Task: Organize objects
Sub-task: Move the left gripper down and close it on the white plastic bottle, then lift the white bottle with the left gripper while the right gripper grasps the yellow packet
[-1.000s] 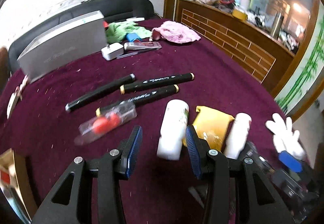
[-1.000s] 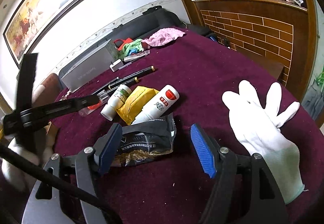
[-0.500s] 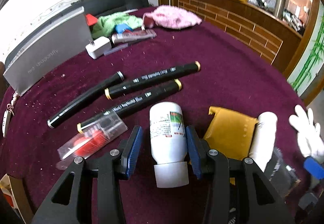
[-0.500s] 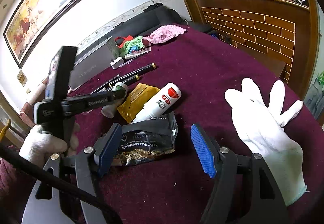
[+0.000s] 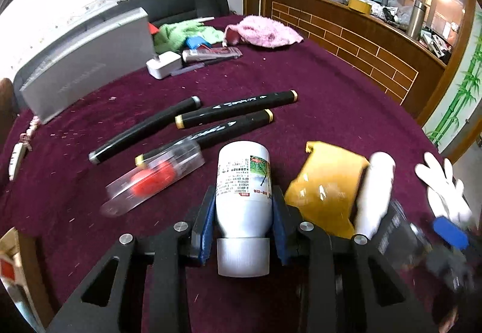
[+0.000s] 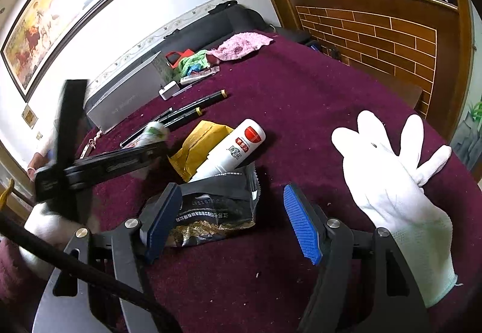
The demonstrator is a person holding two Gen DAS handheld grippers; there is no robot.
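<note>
A white bottle (image 5: 243,182) with a printed label lies on the maroon tablecloth (image 5: 316,86), cap toward me. My left gripper (image 5: 242,208) straddles it; its jaws are closing and the blue pads (image 5: 207,221) press on the bottle's sides. The right wrist view shows the same left gripper (image 6: 105,164) reaching over to the bottle (image 6: 155,131). My right gripper (image 6: 232,221) stands open above a black foil packet (image 6: 217,209), nothing pinched. Beside the bottle lie a yellow pouch (image 5: 325,191) and a white tube (image 6: 235,146) with a red cap.
Three black markers (image 5: 235,105) and a clear case holding something red (image 5: 153,179) lie left of the bottle. A white glove (image 6: 388,182) lies to the right. At the back are a grey box (image 5: 87,65), a white charger (image 5: 164,65) and pink (image 5: 265,32) and green cloths (image 5: 180,32).
My left gripper moved forward until the white bottle lay between its fingers, then its jaws narrowed onto the bottle. The right gripper stayed where it was, still open.
</note>
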